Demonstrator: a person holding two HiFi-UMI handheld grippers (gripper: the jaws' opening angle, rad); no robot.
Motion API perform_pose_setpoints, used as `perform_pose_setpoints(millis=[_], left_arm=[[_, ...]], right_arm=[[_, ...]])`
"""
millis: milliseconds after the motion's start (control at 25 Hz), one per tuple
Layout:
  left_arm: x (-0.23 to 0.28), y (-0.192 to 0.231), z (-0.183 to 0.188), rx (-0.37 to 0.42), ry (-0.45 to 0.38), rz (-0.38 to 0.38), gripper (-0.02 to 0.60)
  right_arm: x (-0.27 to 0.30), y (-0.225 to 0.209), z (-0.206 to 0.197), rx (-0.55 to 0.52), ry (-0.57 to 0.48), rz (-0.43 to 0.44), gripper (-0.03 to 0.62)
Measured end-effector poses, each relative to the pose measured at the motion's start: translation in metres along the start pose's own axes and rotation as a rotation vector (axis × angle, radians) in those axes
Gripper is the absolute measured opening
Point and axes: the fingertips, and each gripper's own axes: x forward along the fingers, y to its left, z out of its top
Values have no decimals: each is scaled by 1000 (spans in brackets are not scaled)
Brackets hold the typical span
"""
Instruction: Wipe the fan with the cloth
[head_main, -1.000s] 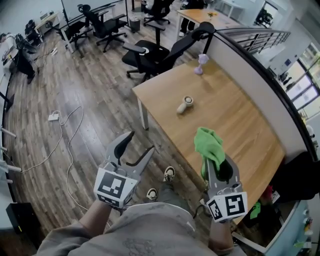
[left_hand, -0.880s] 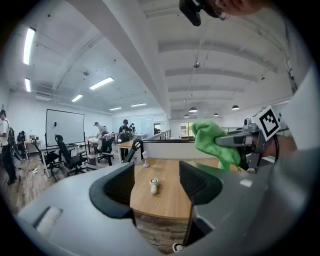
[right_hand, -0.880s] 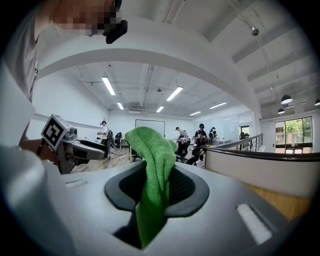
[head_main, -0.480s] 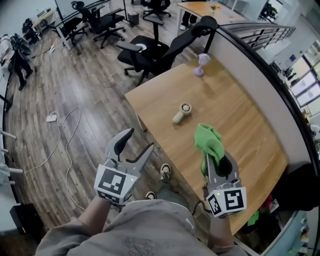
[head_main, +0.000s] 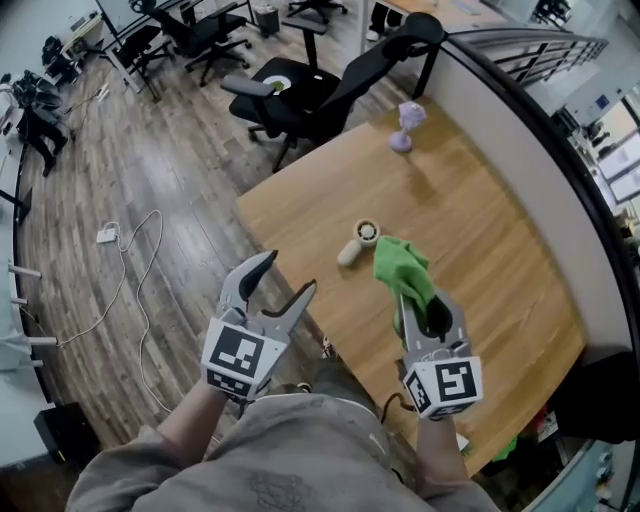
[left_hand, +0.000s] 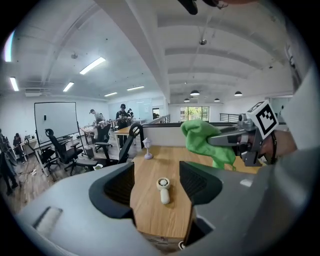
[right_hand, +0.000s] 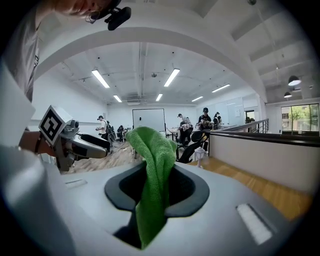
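Green cloth in the right tool, fan lying on the surface

Wooden floor (head_main: 150, 170) takes up the left of the head view, and a wooden surface (head_main: 500, 230) fills the right, bounded on its far side by a low partition (head_main: 510, 120). A black office chair (head_main: 320, 85) stands at the far corner of the surface.

We hold the left tool (head_main: 287, 275) beside the near edge of the surface. Its jaws are spread wide with nothing gripped between them. Its own view looks through the gap at the fan lying farther off.

We hold the right tool (head_main: 422, 305) over the surface, near the front edge. Its jaws are pressed on the green cloth (head_main: 403, 272), which bunches up above the tips. In the right tool's own view, the cloth hangs down between the jaws.

The fan (head_main: 356, 243) is a small white handheld one. It lies flat on the surface, just beyond the cloth and to its left, apart from both tools.

A small lilac lamp-shaped object (head_main: 404, 126) stands upright near the far end of the surface, well apart from the fan.
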Motion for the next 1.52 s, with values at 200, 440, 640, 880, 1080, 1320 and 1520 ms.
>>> perform_pose_setpoints(millis=[200, 440, 640, 880, 1080, 1320, 1520], left_arm=[[43, 1, -11, -9, 52, -13, 284], [85, 1, -25, 4, 79, -9, 284], [110, 1, -51, 3, 133, -22, 285], [137, -2, -83, -5, 191, -84, 308], [168, -15, -119, -5, 248, -158, 308], [197, -32, -162, 6, 315, -232, 310], [218, -34, -193, 4, 341, -254, 308]], right_arm=[[35, -32, -18, 21, 53, 7, 98], [66, -58, -35, 38, 98, 16, 98], [89, -76, -57, 76, 130, -9, 98], [113, -88, -78, 86, 174, -38, 98], [138, -93, -98, 114, 221, -43, 98], [163, -94, -127, 130, 270, -56, 98], [183, -97, -151, 108, 311, -78, 98]])
